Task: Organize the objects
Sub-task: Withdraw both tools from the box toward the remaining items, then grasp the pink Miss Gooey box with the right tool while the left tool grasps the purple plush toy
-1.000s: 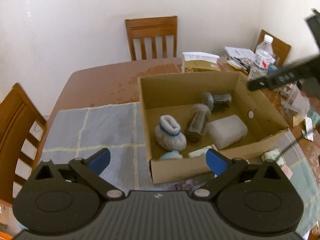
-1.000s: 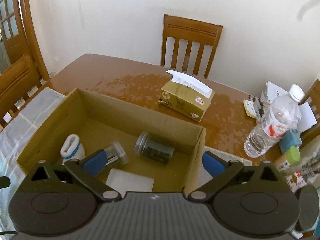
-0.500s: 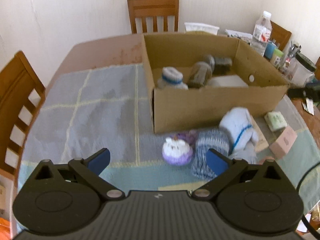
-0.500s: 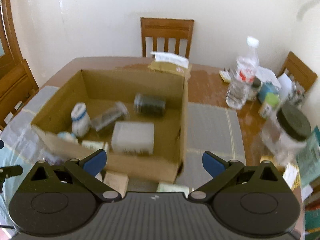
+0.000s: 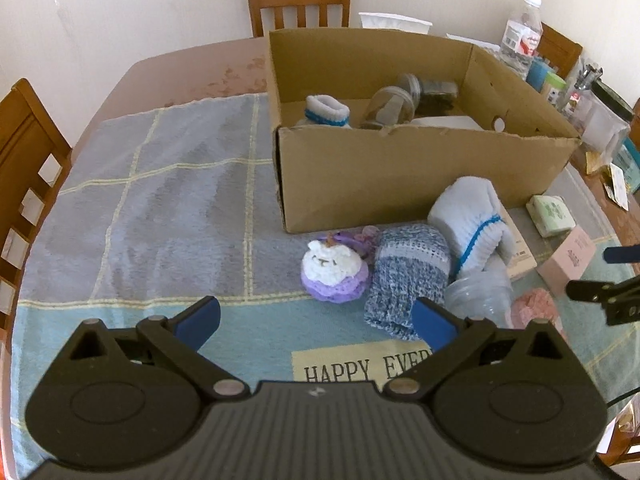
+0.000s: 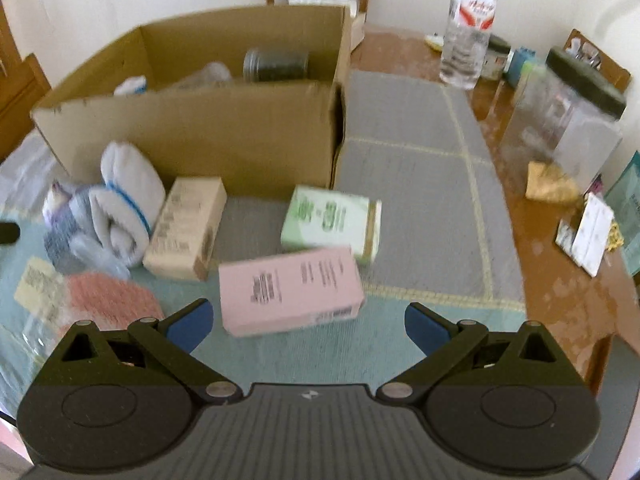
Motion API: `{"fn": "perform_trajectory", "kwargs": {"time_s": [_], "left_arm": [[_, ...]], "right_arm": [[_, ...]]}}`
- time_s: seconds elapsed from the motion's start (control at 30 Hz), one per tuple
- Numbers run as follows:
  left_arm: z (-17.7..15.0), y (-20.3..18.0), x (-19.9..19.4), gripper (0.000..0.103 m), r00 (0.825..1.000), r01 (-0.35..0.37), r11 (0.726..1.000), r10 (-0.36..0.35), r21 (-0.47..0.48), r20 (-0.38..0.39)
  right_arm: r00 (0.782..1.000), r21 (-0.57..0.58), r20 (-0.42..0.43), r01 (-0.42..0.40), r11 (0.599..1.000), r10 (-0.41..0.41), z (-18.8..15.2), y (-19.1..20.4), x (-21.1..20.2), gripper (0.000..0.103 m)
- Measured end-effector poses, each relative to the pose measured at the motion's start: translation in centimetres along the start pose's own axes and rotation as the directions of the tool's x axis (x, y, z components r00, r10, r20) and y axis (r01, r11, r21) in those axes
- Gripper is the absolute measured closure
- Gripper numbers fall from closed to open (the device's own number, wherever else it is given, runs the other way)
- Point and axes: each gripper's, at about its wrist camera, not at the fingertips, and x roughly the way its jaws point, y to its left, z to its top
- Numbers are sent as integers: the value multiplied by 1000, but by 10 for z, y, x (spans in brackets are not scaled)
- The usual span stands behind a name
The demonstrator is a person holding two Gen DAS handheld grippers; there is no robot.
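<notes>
In front of the cardboard box (image 6: 192, 136), on the near side of its long wall, the loose items were laid out on the mat: a pink carton (image 6: 290, 290) nearest the right gripper (image 6: 306, 324), a green carton (image 6: 332, 222) just behind it toward the box, a beige carton (image 6: 186, 226) to their left, and a rolled white sock with a blue band (image 5: 470, 228) resting against the beige carton. Further left of the box's front wall, a folded blue knit piece (image 5: 408, 272) and a purple crocheted toy (image 5: 334, 272) were seen touching one another. Inside the box, a second white sock (image 5: 326, 110) and two lidded jars (image 5: 392, 106) were already lodged.

Both sets of jaws were spread wide and nothing was held; the left gripper (image 5: 316, 320) was held above the mat before the toy and the knit piece, the right one just short of the pink carton.

The right view was smeared by motion, so a hasty closure might be mistimed, and the pink carton, lying askew to the jaws, could be pinched at a corner and twisted free. The soft pieces were crowded together, and two could be dragged at once. The pink carton looked rigid and lightly printed.
</notes>
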Motion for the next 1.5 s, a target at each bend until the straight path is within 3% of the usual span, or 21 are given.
{"fn": "perform_trajectory", "kwargs": {"time_s": [0.13, 0.27, 0.57, 0.83, 1.0, 1.17, 1.33, 1.5], "left_arm": [[1, -1, 4, 1, 1000, -8, 1000, 8, -3, -7], [3, 2, 12, 1, 1000, -16, 999, 15, -31, -16], [15, -1, 29, 1, 1000, 9, 1000, -10, -23, -19], [26, 5, 45, 1, 1000, -22, 999, 22, -43, 13], [21, 12, 50, 1, 999, -43, 999, 43, -5, -13], [14, 24, 54, 1, 999, -10, 1000, 9, -21, -44], [13, 36, 47, 1, 995, -91, 996, 91, 16, -35], [11, 45, 46, 1, 996, -77, 996, 79, 53, -30]], "right_arm": [[1000, -18, -1, -8, 1000, 8, -2, 3, 10, 0], [999, -37, -7, 46, 998, -47, -3, 4, 22, 0], [999, -49, 33, 25, 998, -23, -5, -3, 24, 0], [998, -32, 45, 34, 999, -32, -8, 2, 20, 0], [999, -31, 40, 33, 999, -32, -8, 3, 19, 0], [999, -30, 30, 32, 999, -31, -4, 1, 22, 0], [999, -31, 30, 31, 999, -30, -3, -1, 25, 0], [999, -27, 30, 34, 999, -33, -2, -1, 26, 0]]}}
